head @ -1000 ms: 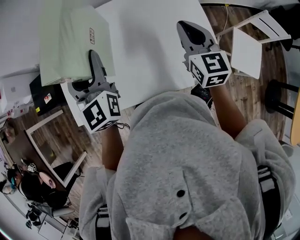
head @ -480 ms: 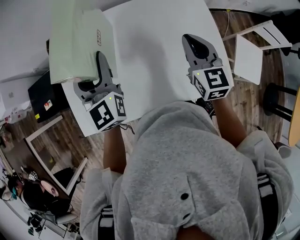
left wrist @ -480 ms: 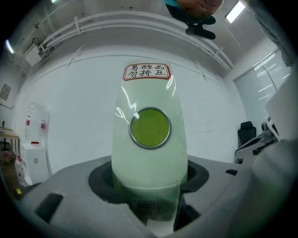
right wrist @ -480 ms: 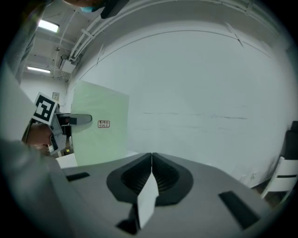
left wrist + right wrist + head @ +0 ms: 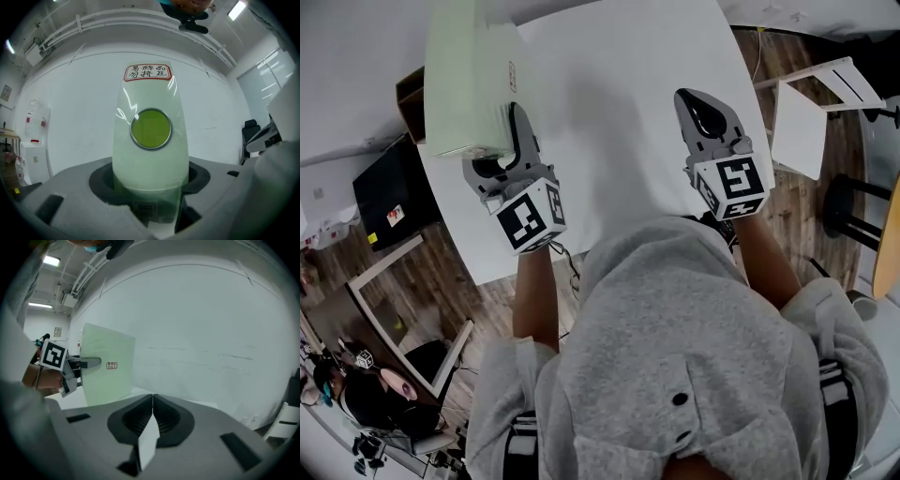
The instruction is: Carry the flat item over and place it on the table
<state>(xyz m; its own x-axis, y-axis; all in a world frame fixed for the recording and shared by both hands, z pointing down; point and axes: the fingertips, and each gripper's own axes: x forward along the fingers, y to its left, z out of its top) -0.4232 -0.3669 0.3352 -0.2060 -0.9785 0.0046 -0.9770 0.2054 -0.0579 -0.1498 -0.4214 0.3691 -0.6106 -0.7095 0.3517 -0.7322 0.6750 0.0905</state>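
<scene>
While level, L gripper point(image 5: 521, 127) on flat pkg point(image 5: 469, 84)

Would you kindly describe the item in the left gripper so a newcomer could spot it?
Find the big white table; at its left edge the left gripper clamps a flat pale green box. Nothing else there is green, and it bears a small red-bordered label.

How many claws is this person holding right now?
2. The left claw, at the head view's left, is clamped on the pale green flat package; the right claw, at the right, is shut and empty over the white table.
</scene>
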